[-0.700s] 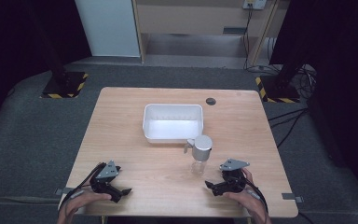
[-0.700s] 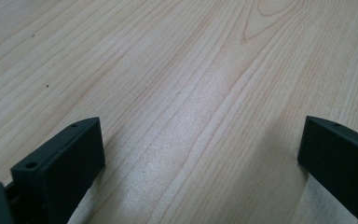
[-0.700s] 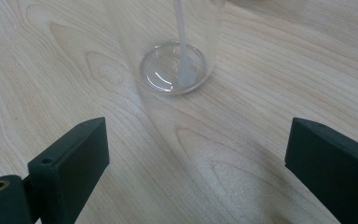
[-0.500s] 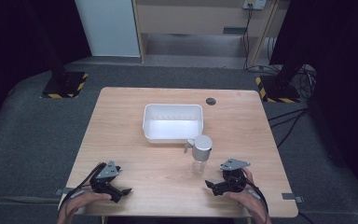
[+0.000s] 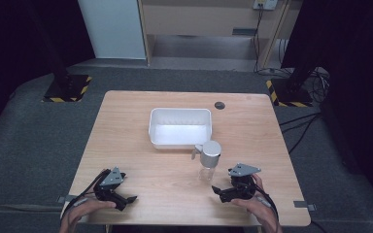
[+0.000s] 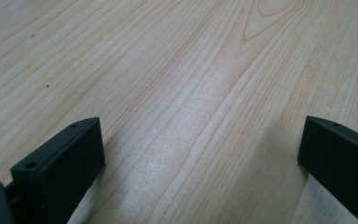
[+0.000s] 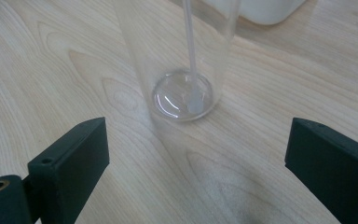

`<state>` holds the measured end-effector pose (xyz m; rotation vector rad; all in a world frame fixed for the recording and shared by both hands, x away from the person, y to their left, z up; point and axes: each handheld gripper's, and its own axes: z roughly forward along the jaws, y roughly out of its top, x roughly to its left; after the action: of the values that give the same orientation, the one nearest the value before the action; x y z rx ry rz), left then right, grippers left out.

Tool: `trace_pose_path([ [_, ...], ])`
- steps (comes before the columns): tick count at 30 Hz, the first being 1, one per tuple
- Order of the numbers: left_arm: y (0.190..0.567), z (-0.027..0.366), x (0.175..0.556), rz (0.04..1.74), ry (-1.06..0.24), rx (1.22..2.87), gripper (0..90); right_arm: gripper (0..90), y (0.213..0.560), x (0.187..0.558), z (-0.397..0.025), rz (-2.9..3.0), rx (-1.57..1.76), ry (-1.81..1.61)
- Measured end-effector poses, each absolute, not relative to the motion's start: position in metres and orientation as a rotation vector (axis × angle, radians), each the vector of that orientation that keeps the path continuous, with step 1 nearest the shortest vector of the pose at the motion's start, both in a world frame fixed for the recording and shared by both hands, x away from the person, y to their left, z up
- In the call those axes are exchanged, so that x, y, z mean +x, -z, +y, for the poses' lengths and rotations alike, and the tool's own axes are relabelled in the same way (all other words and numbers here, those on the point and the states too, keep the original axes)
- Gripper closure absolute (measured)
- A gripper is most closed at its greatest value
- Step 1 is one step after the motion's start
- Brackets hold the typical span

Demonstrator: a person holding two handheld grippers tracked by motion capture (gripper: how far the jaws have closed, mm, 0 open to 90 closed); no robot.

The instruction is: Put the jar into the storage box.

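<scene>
Two grippers are idling wide open and empty; I'm seeing the upright clear plastic bottle with grey pump cap [image 5: 209, 161] standing just ahead of my right gripper [image 5: 217, 191], near the white rectangular tub [image 5: 179, 127], far from the left gripper [image 5: 130, 200].

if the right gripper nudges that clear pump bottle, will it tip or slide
The clear pump bottle looks tall and narrow on a small round base, with a metal cap on top, so a high push probably tips it. It appears empty, with just a dip tube inside, so likely light. A low nudge from the right hand-held gripper may slide it on the smooth wooden table.
</scene>
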<state>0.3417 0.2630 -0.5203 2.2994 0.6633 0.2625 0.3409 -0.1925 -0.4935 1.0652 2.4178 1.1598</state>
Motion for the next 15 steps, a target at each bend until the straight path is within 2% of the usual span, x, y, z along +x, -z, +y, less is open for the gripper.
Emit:
trace_pose_path([
  [15,0.52,0.263,0.342,0.664,-0.262,2.299,0.0,6.2,0.478,0.344,-0.18,2.391,1.031,-1.204],
])
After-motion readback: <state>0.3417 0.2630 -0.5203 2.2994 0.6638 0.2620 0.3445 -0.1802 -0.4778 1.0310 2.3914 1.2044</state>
